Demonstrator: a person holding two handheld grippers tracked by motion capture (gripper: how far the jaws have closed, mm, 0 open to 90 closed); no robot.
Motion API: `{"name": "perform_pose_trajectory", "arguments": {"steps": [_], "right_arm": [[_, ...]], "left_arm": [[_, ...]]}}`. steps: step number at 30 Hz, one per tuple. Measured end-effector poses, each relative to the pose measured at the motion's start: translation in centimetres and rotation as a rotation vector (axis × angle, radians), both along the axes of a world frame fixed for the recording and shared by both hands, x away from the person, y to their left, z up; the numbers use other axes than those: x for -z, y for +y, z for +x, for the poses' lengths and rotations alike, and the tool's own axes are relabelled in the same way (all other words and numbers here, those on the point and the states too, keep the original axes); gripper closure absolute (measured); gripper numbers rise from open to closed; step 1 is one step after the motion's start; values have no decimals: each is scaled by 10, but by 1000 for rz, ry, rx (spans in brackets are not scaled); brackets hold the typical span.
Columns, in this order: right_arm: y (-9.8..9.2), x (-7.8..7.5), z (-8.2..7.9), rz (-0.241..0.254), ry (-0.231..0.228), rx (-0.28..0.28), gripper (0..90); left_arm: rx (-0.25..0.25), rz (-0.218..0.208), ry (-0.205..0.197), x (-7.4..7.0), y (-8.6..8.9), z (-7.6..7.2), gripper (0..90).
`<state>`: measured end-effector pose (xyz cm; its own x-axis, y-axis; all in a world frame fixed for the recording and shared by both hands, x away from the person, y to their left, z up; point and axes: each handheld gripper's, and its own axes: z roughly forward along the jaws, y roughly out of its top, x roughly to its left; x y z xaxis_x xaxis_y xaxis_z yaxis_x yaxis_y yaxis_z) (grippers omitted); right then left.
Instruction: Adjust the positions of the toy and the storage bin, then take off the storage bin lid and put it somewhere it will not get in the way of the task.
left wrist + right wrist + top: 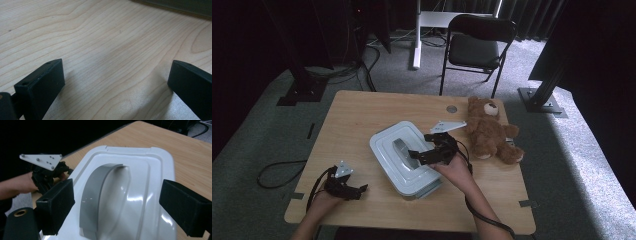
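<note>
Closed white lidded container [404,157] with grey arched handle [96,195], flat, mid-table, beside teddy bear [489,131].

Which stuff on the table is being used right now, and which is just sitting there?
In use:
- white box lid with its grey handle
- right gripper, open over that handle

Just sitting there:
- teddy bear
- left gripper, open over bare table
- chair

My left gripper [116,85] hangs low over the wooden table [105,37], its two black jaws spread wide, one at the lower left and one at the lower right. Bare pale wood with wavy grain lies between them, and each jaw casts a soft shadow on it. A dark grey strip [180,6] crosses the top right corner; I cannot tell what it is.
</note>
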<state>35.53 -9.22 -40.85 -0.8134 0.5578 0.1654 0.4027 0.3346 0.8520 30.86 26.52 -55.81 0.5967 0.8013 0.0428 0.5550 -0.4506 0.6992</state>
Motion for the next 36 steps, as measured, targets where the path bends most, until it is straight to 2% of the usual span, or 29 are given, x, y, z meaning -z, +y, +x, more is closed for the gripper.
{"name": "perform_pose_trajectory", "arguments": {"steps": [4,14,17,26,29,32,36], "right_arm": [[11,2,6,-30,-12,38,120],[16,5,10,-61,12,55,121],[17,7,10,-78,28,52,128],[24,8,3,-79,41,13,150],[27,8,1,-92,43,-4,202],[28,9,0,-100,36,4,239],[31,10,-1,-98,49,-5,280]], "left_arm": [[-5,0,0,0,0,0,14],[-8,0,0,0,0,-1,14],[-9,-1,-1,0,0,-1,14],[-10,-1,-1,0,-1,-2,14],[-10,-1,-1,0,-1,-2,14],[-10,-2,-1,0,-1,-2,14],[-11,-2,-1,0,-1,-2,14]]}}
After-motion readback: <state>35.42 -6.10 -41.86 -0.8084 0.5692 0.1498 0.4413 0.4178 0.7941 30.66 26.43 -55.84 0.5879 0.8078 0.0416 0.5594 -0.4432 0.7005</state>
